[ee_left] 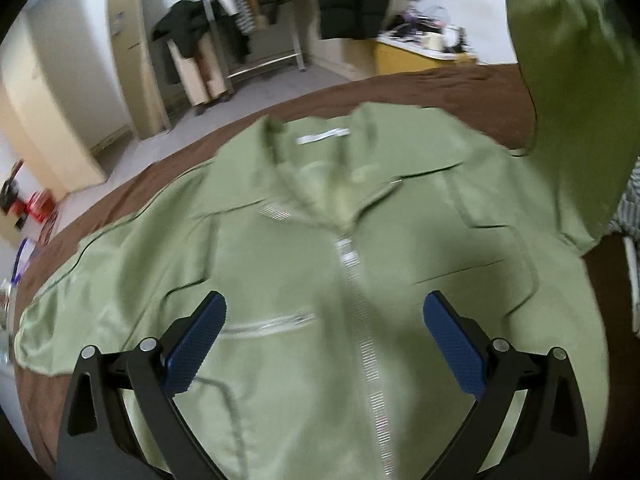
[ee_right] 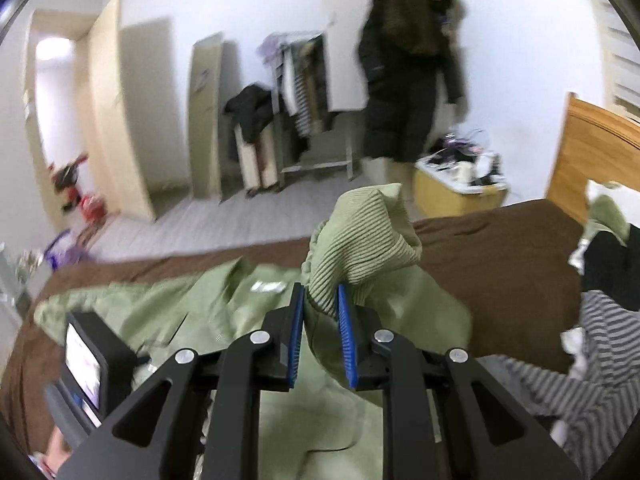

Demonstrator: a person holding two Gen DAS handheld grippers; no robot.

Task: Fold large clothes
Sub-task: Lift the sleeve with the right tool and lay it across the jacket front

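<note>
A light green zip-up jacket point(ee_left: 320, 248) lies front up on a brown bed point(ee_left: 460, 88), collar at the far side. My left gripper point(ee_left: 324, 312) is open and empty, hovering over the jacket's chest near the zipper point(ee_left: 360, 320). My right gripper point(ee_right: 318, 300) is shut on the ribbed cuff point(ee_right: 360, 240) of the jacket's right sleeve and holds it up above the bed. The lifted sleeve point(ee_left: 572, 80) hangs at the upper right of the left wrist view. The jacket body also shows in the right wrist view point(ee_right: 160, 308).
A striped garment point(ee_right: 592, 380) and dark clothes point(ee_right: 612, 268) lie on the bed's right side by a wooden headboard point(ee_right: 588, 152). A person in a black coat point(ee_right: 408, 80) stands by a clothes rack point(ee_right: 308, 104). A cluttered nightstand point(ee_right: 460, 184) stands beyond the bed.
</note>
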